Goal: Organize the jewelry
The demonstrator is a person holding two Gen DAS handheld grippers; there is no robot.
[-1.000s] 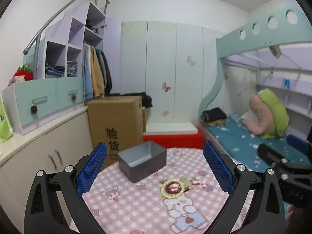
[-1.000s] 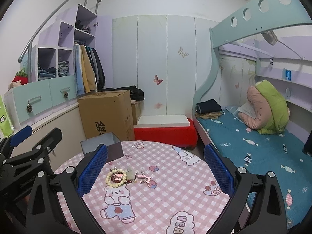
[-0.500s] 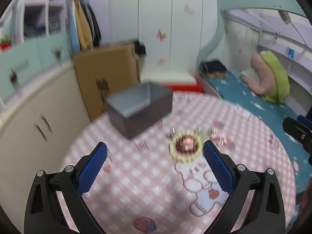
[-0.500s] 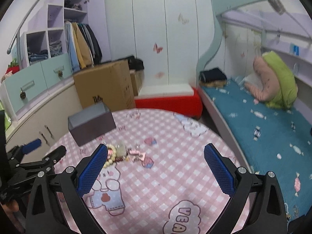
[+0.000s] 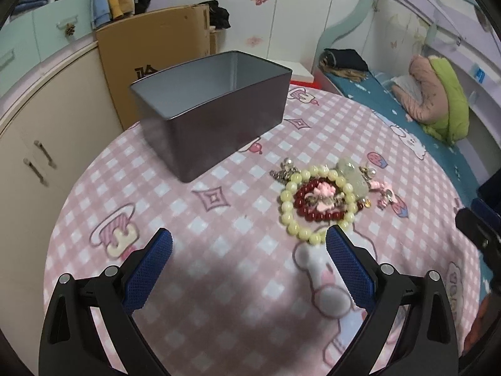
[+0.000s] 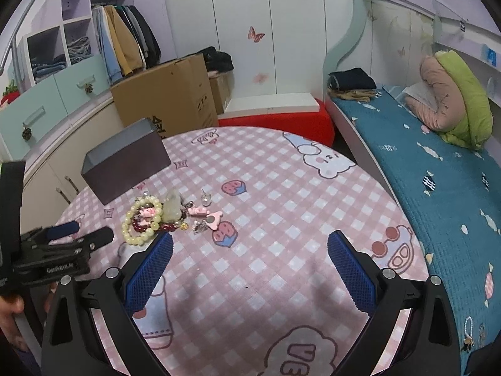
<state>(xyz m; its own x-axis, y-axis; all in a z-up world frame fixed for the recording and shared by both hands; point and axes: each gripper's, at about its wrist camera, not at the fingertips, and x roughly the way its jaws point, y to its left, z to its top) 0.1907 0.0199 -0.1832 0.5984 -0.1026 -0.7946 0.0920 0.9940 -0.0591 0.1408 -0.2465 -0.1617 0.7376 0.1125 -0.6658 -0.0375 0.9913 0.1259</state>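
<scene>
A pile of jewelry lies on the pink checked round table (image 5: 219, 282): a cream bead bracelet (image 5: 292, 206) around a dark red bead bracelet (image 5: 316, 216), pink charms (image 5: 324, 192) and small earrings (image 6: 206, 200). An open empty grey tin box (image 5: 216, 106) stands behind it to the left. My left gripper (image 5: 249, 269) is open just in front of the pile, its right finger near the cream bracelet. My right gripper (image 6: 250, 272) is open over the table, right of the pile (image 6: 147, 219). The left gripper also shows in the right wrist view (image 6: 81, 233).
A cardboard box (image 6: 169, 94) and a red bench (image 6: 281, 119) stand beyond the table. A cream cabinet (image 5: 37, 138) is at the left. A bed with a blue cover (image 6: 438, 169) runs along the right.
Both grippers have tilted down and moved forward toward the table. The left one has come close to the jewelry pile. Both stay open.
</scene>
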